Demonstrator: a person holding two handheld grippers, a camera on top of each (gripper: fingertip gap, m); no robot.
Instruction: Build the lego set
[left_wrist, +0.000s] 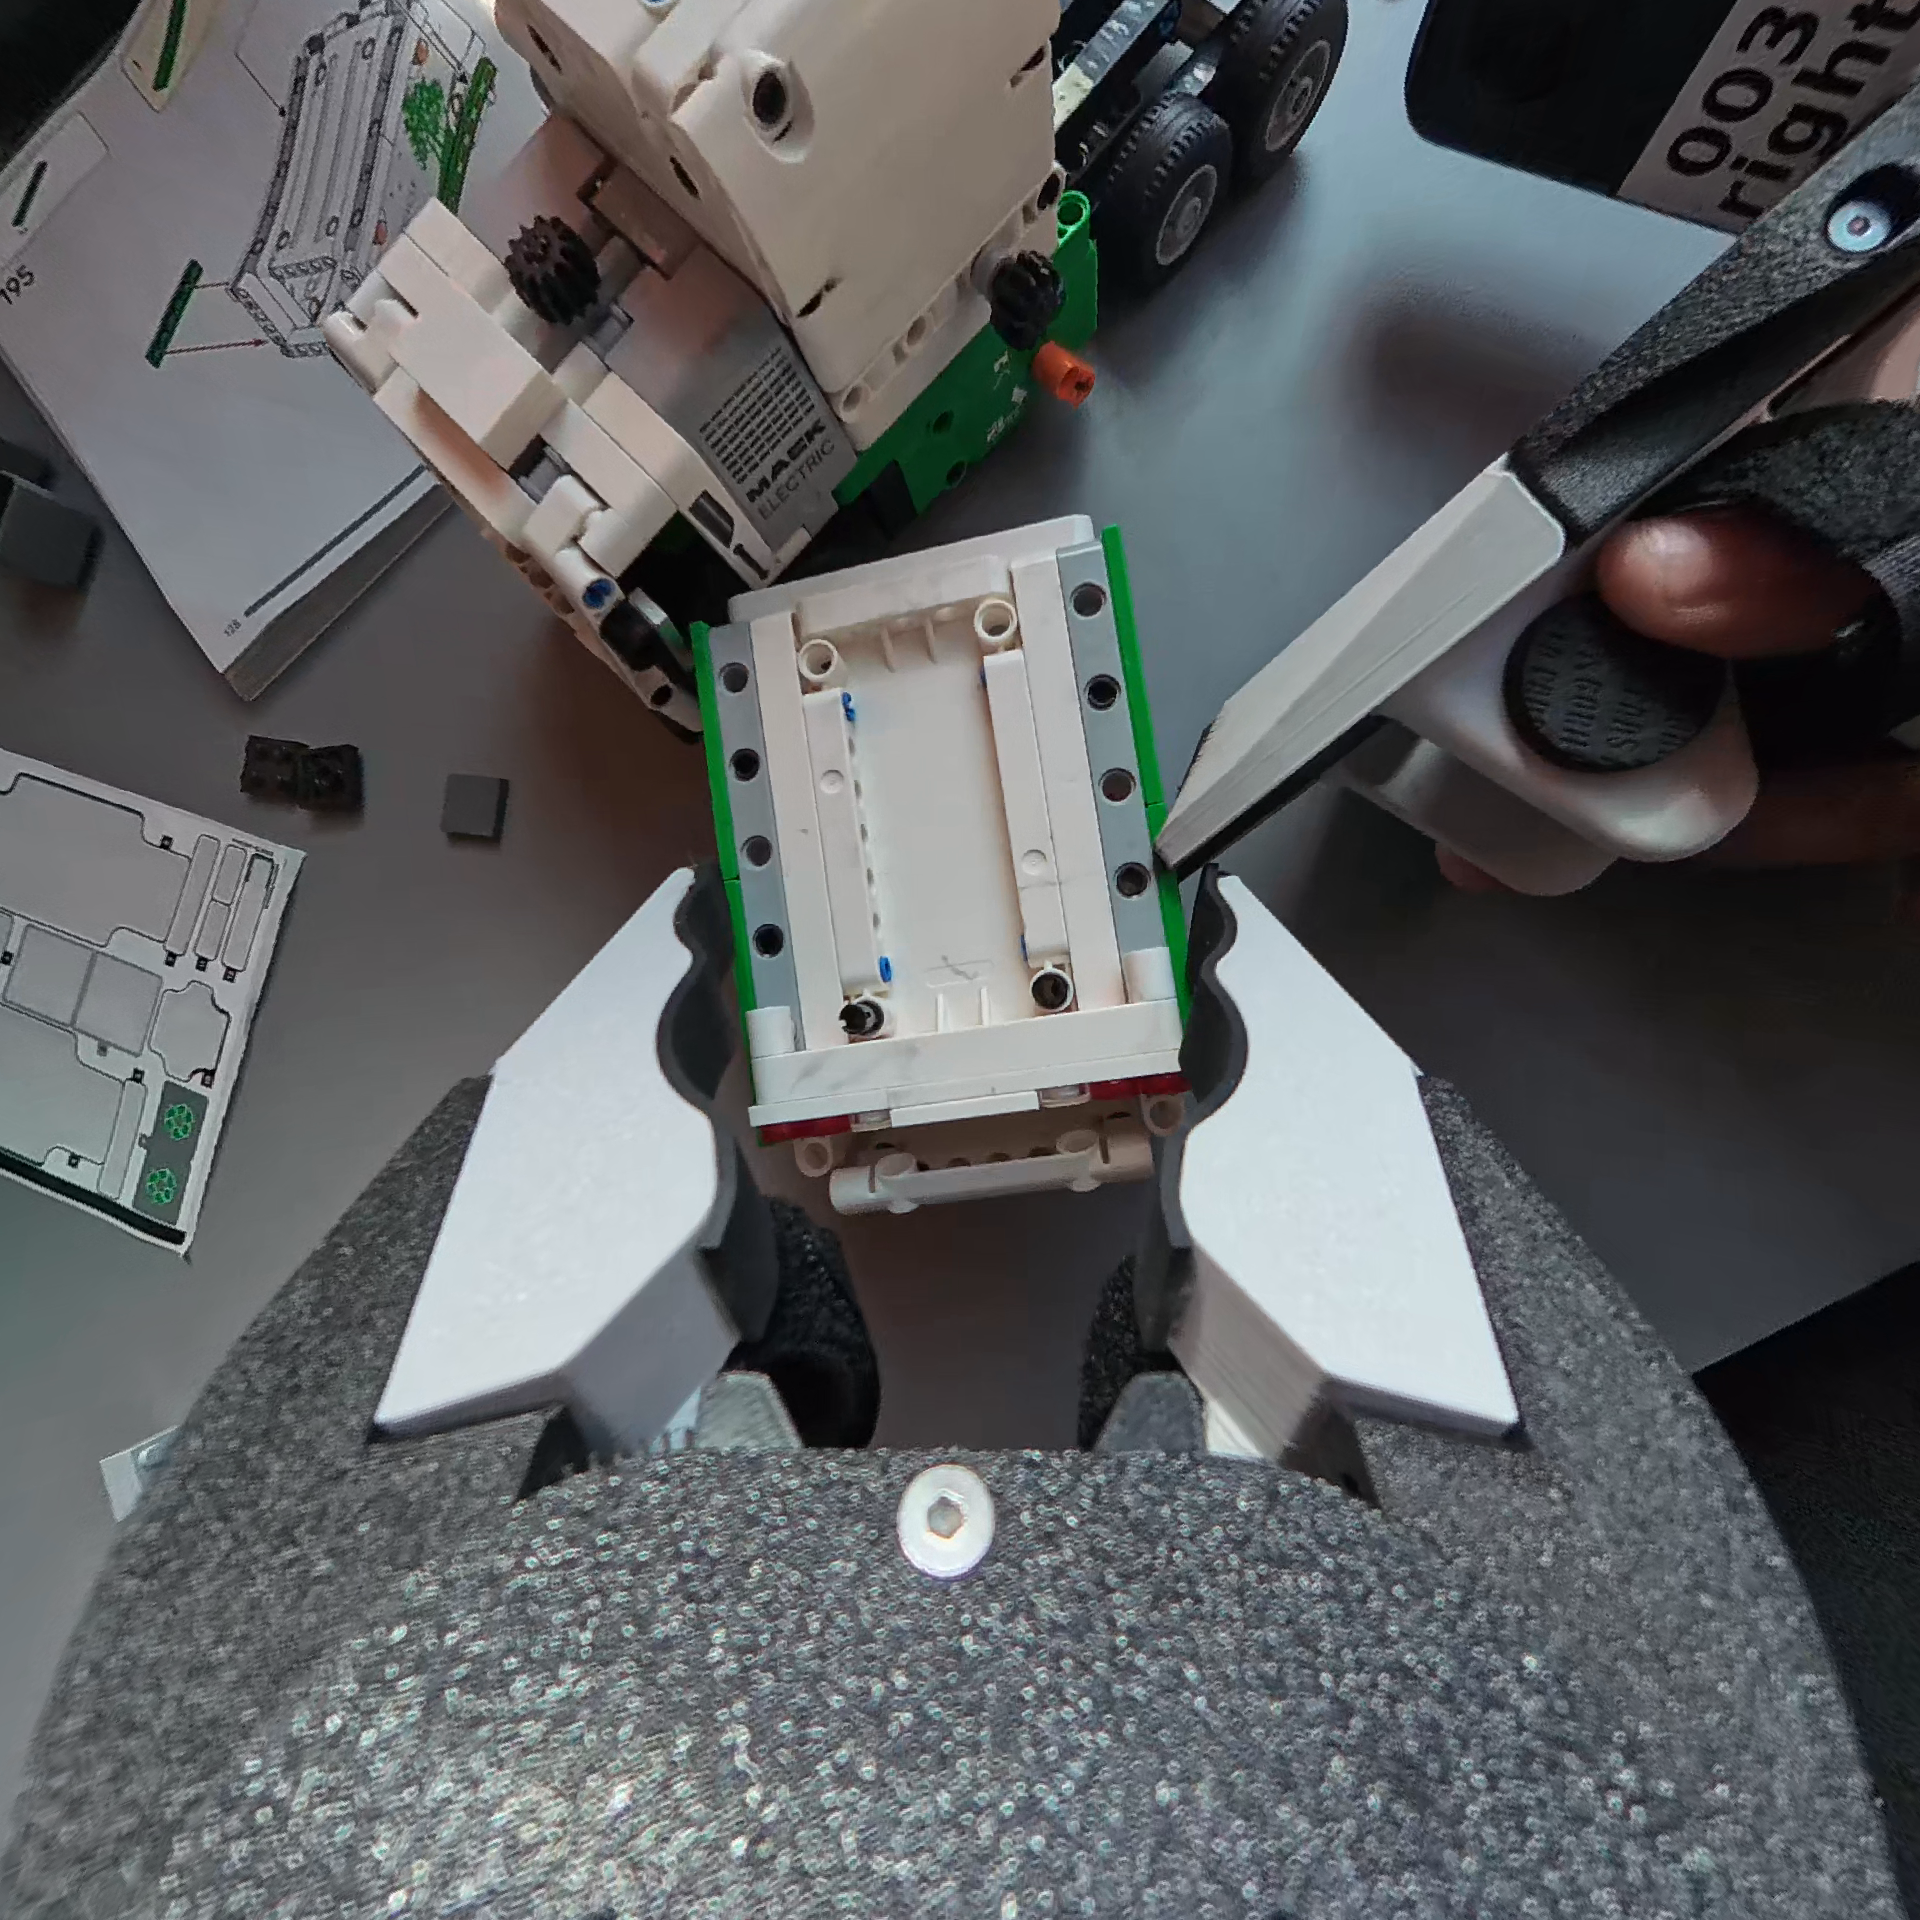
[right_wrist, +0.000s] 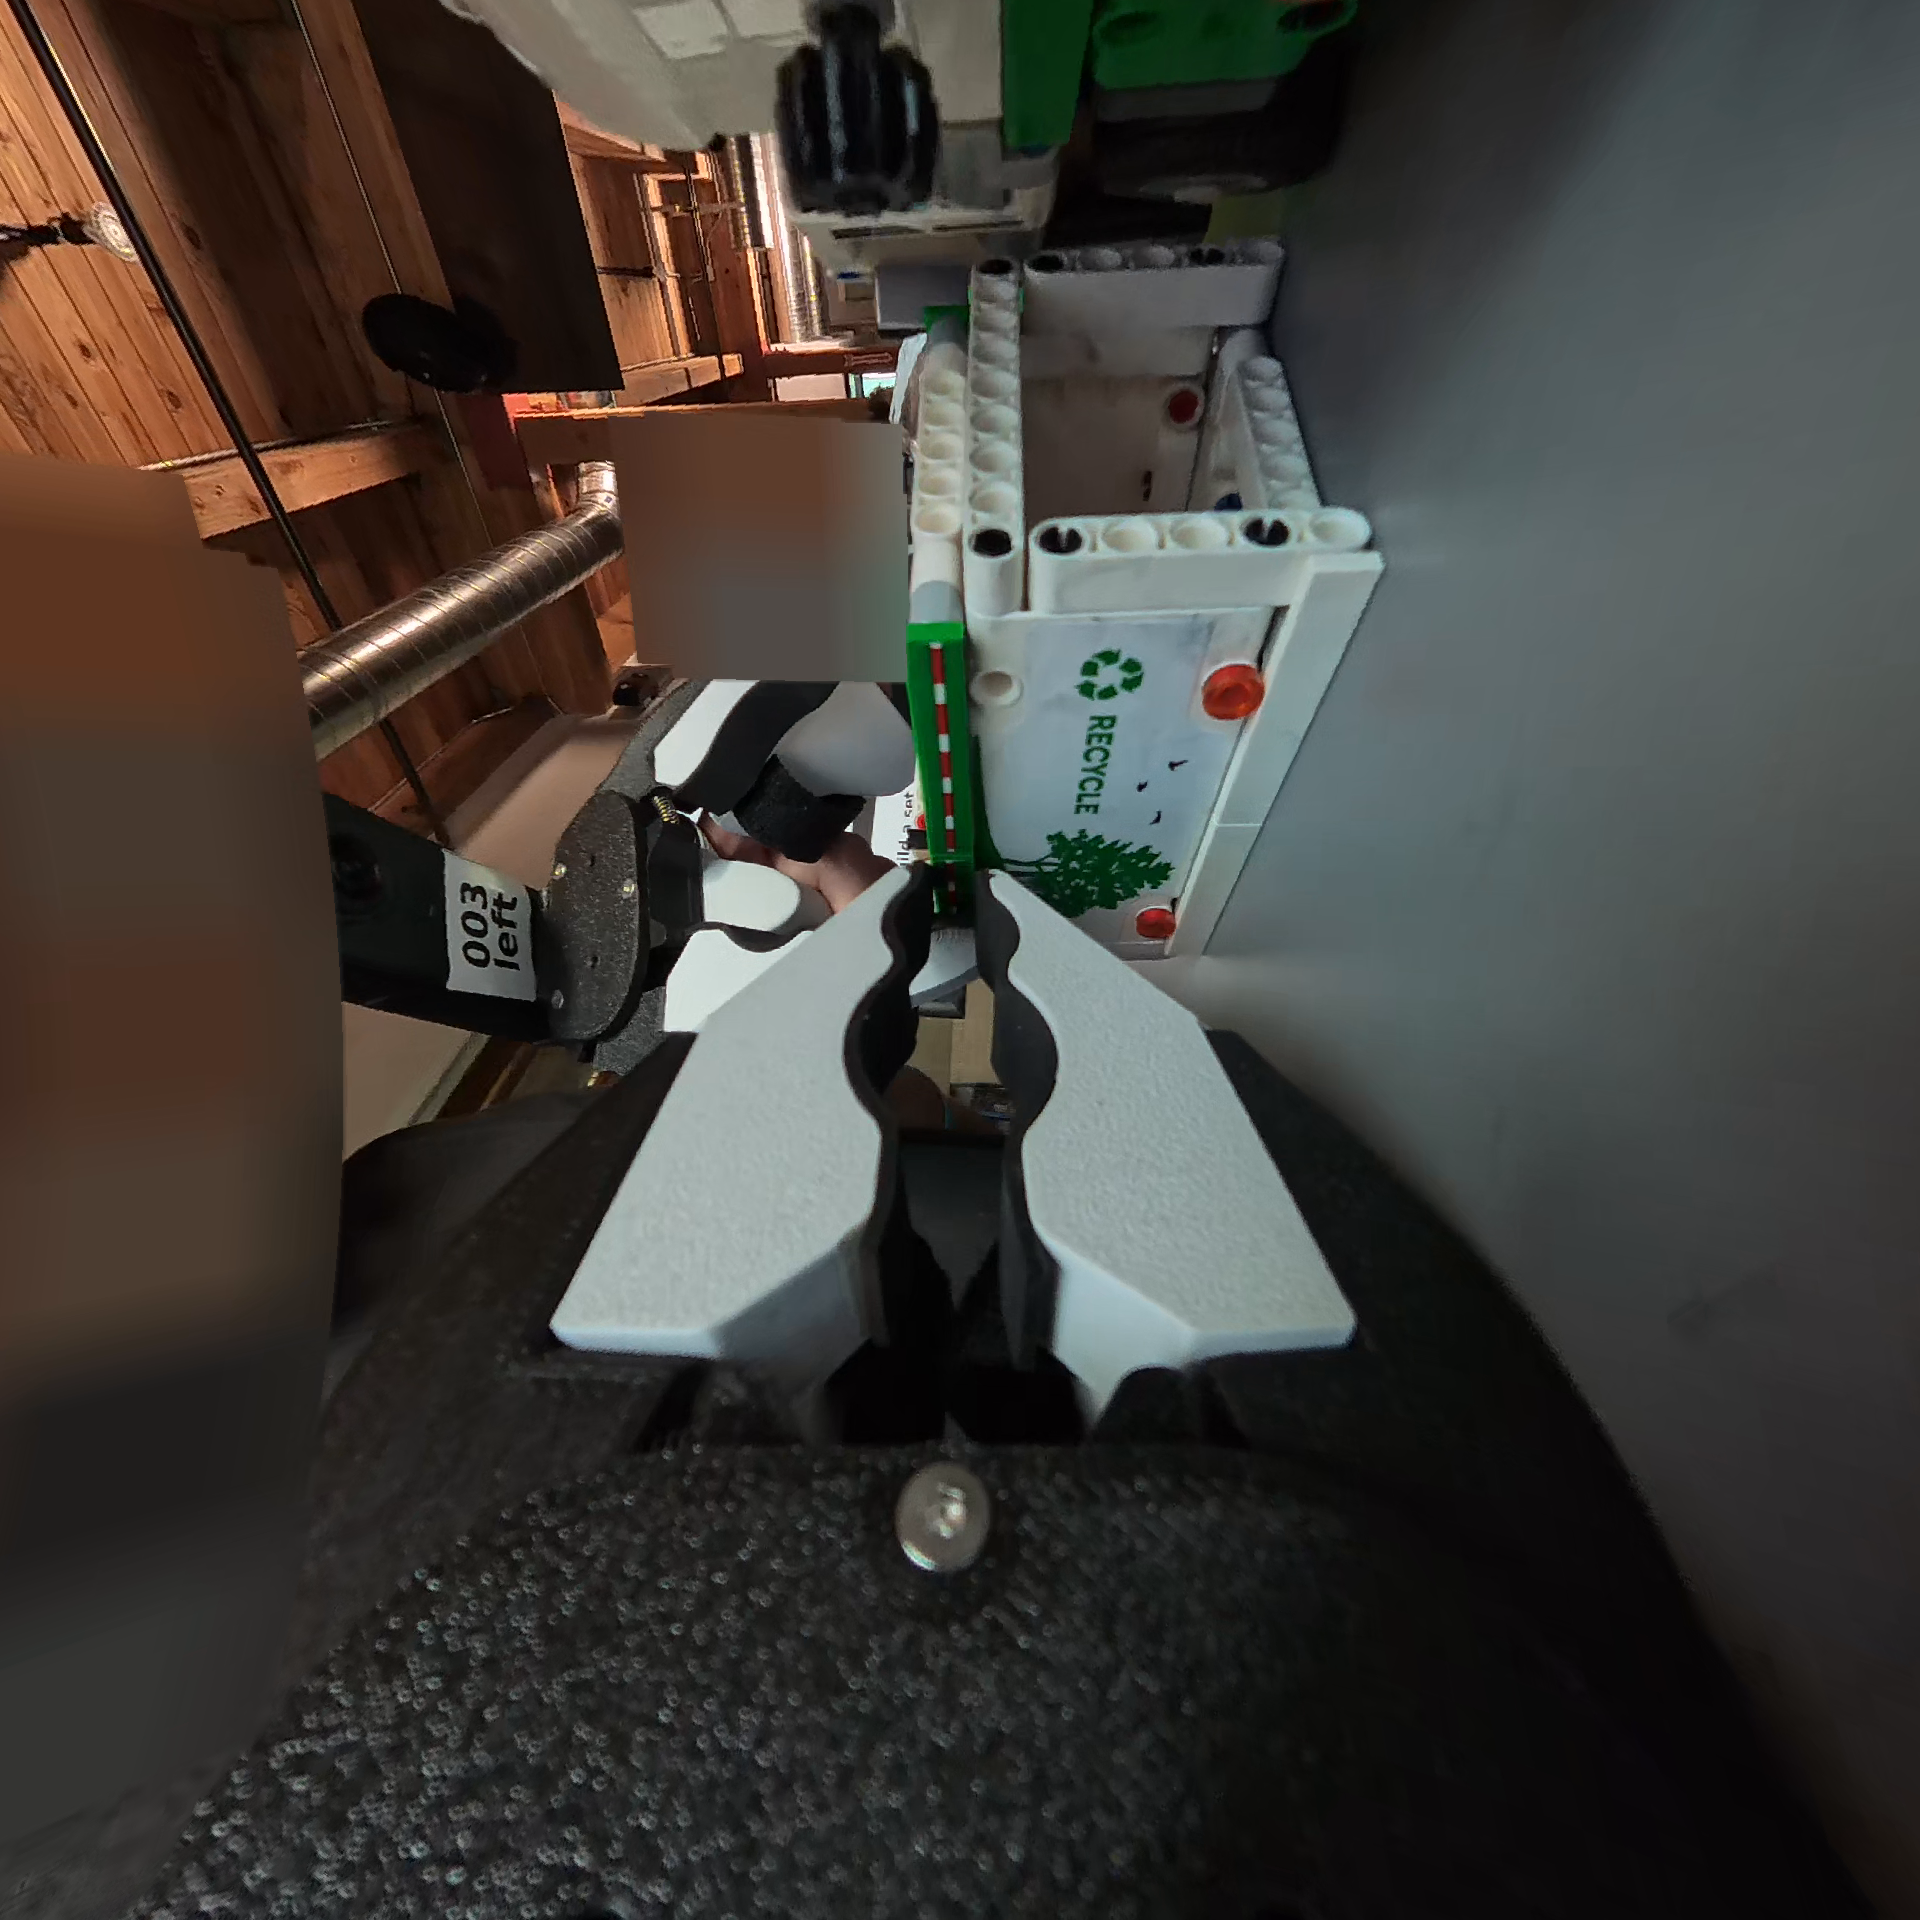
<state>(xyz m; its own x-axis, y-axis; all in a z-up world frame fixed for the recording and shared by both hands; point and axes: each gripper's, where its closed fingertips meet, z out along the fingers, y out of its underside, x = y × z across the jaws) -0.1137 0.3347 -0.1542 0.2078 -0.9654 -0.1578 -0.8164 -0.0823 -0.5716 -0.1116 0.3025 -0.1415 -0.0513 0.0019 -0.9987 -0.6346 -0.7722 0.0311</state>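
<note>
A white box-shaped truck body (left_wrist: 935, 821) with green side strips and grey holed beams lies open side up on the grey table. My left gripper (left_wrist: 951, 987) is shut on its near end, one finger on each side. My right gripper (left_wrist: 1184, 826) comes in from the right and touches the box's right edge. In the right wrist view my right gripper (right_wrist: 951, 894) is shut on the end of a green strip (right_wrist: 940, 748) with a red-and-white stripe. The strip lies along the edge of the box (right_wrist: 1122, 748), beside its tree sticker.
The white and green truck (left_wrist: 748, 260) with black wheels stands just behind the box. An open instruction booklet (left_wrist: 208, 395) lies at the back left and a sticker sheet (left_wrist: 104, 987) at the left. Small dark pieces (left_wrist: 301, 774) and a grey tile (left_wrist: 475, 805) lie between them. My right tips are about 20 centimetres from the grey tile (left_wrist: 475, 805), my left tips only 11 centimetres.
</note>
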